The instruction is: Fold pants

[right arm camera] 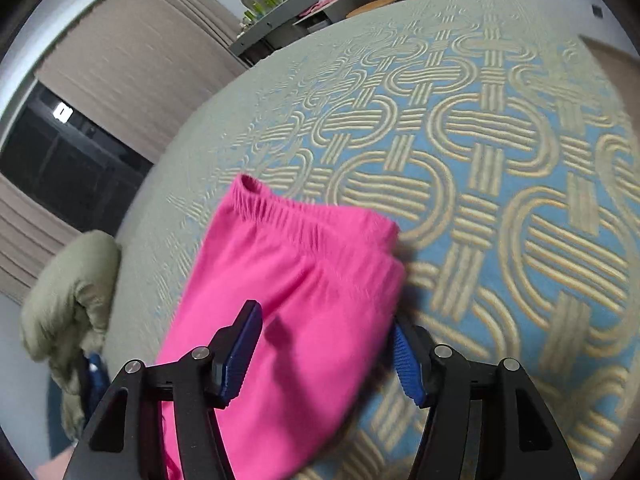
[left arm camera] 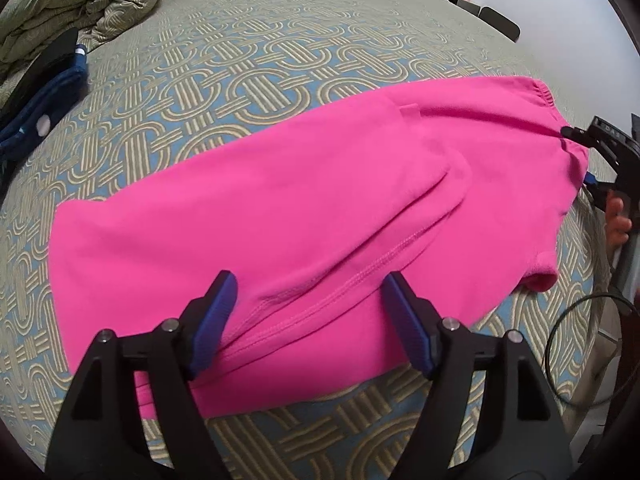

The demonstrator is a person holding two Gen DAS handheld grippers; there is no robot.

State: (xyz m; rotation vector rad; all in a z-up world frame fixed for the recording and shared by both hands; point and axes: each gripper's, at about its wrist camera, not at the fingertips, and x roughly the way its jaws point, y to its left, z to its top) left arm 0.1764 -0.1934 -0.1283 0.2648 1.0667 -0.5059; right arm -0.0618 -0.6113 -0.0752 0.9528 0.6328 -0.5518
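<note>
Pants are lying folded lengthwise on the bed, with the left gripper and right gripper hovering over them, jaws standing open and gripping nothing, a rolled quilt sitting beyond.

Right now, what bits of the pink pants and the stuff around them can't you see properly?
- Pink pants, left wrist view: the near hem is hidden behind the left gripper.
- Pink pants, right wrist view: the legs are cut off by the bottom edge, behind the right gripper.
- Dark blue cloth, left wrist view: cut off at the left edge; what it is cannot be told.
- Bedspread, right wrist view: blurred.
</note>
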